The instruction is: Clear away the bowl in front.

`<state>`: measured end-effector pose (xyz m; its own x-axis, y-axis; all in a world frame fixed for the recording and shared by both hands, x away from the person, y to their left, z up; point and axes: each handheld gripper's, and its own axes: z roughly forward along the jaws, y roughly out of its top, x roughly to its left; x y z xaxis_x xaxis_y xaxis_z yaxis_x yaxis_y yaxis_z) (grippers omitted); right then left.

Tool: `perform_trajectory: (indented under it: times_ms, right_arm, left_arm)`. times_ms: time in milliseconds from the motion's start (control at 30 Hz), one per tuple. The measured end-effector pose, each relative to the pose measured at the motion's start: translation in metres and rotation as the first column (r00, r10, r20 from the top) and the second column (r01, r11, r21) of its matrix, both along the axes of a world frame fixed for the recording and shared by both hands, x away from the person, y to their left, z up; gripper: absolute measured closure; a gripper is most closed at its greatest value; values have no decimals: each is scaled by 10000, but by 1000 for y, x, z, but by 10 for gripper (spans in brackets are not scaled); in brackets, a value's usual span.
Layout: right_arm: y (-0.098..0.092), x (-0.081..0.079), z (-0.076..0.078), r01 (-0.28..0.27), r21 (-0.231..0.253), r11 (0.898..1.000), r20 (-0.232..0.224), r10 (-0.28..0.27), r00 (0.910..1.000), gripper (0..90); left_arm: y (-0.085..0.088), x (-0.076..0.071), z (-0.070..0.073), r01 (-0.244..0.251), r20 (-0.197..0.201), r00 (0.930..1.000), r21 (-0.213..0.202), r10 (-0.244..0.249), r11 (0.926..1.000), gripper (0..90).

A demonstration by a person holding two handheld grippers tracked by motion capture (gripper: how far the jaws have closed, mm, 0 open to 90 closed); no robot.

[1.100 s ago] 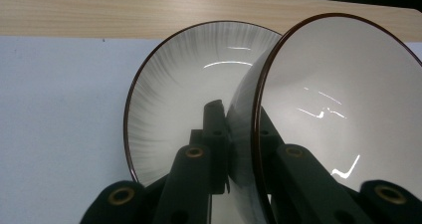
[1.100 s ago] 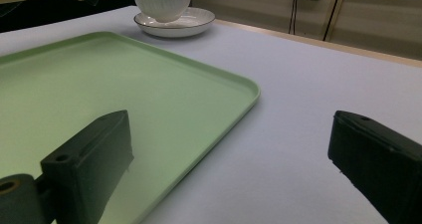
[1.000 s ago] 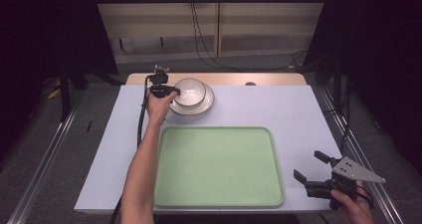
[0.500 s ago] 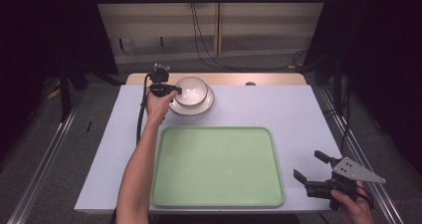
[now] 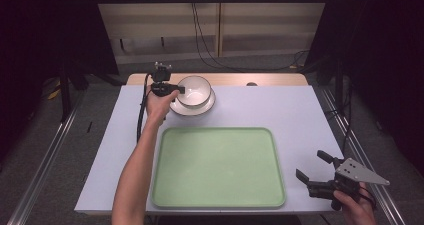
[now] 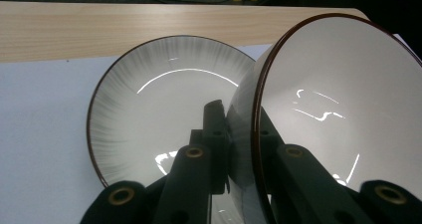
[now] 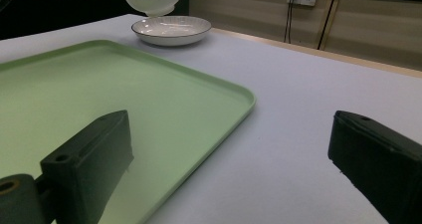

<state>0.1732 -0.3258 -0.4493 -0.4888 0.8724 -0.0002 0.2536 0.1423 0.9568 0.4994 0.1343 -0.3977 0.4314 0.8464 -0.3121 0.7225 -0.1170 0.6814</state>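
Left gripper [image 5: 181, 90] clamps bowl [image 5: 194, 91] rim above plate [image 5: 209, 104]; right gripper [image 5: 312, 172] wide, beside tray [image 5: 218, 167] edge

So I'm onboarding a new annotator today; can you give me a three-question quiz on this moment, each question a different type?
1. True or false: the bowl is lifted clear of the plate.
2. Multiple choice: how does the left claw hold the bowl? A) around its foot B) pinching its rim wall, one jaw inside and one outside C) underneath, without gripping
3. Fill in: the right claw is ____ and holds nothing, beside the green tray.

Key
1. True: the right gripper view shows a gap between bowl and plate.
2. B.
3. Open.
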Motion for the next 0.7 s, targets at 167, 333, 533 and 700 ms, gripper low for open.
perform_trajectory:
  times_ms: [167,333,533,700]
  right_arm:
    - [0,-1,1,-181,229,9996,35,180,9998,22]
    - [0,-1,1,-176,272,9995,-48,177,9998,17]
    - [-2,0,0,-220,184,9996,-121,222,9997,20]
    - [-1,-1,0,-179,179,9997,12,179,9998,20]
  left_arm:
    - [-8,-6,3,526,14,9986,66,-526,9986,823]
    - [-17,-12,6,935,2,9956,-29,-935,9956,823]
    - [-30,-19,6,1387,21,9903,73,-1387,9903,822]
    - [-39,-22,1,1613,-137,9868,109,-1612,9868,823]
